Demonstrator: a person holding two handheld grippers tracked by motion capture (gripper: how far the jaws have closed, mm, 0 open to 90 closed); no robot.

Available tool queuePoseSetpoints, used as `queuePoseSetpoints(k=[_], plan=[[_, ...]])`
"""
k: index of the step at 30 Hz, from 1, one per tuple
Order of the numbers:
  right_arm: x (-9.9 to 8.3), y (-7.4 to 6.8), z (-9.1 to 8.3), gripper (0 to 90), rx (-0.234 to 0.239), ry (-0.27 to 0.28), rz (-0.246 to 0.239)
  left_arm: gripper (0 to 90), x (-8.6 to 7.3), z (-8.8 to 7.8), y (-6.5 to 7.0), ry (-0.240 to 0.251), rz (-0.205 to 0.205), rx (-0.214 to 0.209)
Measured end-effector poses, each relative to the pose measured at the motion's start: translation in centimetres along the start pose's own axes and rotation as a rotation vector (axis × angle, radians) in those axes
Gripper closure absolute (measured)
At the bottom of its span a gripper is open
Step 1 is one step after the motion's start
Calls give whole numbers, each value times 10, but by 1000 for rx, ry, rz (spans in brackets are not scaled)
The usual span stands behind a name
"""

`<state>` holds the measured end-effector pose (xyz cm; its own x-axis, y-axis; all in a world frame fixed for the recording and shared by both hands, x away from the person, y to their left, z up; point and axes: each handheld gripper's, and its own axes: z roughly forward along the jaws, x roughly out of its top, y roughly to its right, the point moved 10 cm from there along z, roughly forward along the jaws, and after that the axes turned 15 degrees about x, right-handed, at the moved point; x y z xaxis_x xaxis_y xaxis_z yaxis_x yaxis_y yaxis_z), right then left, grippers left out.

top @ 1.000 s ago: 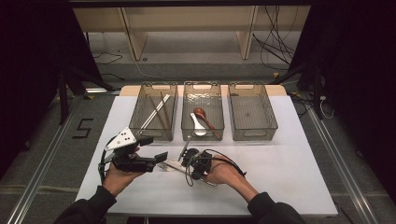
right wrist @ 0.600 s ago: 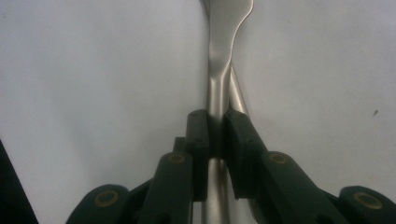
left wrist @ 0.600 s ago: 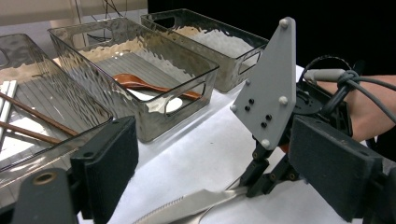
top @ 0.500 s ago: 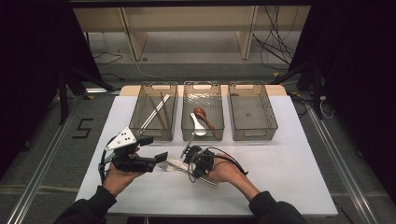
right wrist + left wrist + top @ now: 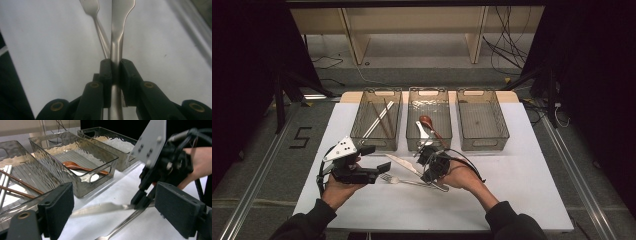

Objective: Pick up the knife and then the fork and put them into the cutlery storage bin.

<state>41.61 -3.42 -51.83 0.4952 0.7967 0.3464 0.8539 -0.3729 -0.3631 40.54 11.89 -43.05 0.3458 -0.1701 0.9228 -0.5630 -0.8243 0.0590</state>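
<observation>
Clamping the knife (image 5: 117, 37) by its handle, the right tongs (image 5: 115, 71) hold it above a fork (image 5: 96, 17); left tongs (image 5: 112, 212) gape empty.

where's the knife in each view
High view: the knife lies low in the middle, blade slanting up-left from the right tongs.
Left gripper view: low centre, its blade runs left from the right tongs, which are shut on it.
Right gripper view: centre, running straight up from between the tongs.
Shared landmark: the fork lying on the table beside the knife.
</observation>
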Motion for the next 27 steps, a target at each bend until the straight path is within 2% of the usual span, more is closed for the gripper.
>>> queuePoseSetpoints(k=[3,13,17,21,27], plan=[[3,4,-15,808,-9,49,-5,156,0,0,0,-1,2,0],[3,24,-58,808,-37,178,56,156,0,1,0,-1,1,1],[-1,40,-77,808,-65,246,95,156,0,0,1,2,1,0],[-7,59,-97,808,-112,316,135,156,1,0,1,4,0,0],[-20,80,-115,808,-162,369,193,156,0,0,1,3,1,0]])
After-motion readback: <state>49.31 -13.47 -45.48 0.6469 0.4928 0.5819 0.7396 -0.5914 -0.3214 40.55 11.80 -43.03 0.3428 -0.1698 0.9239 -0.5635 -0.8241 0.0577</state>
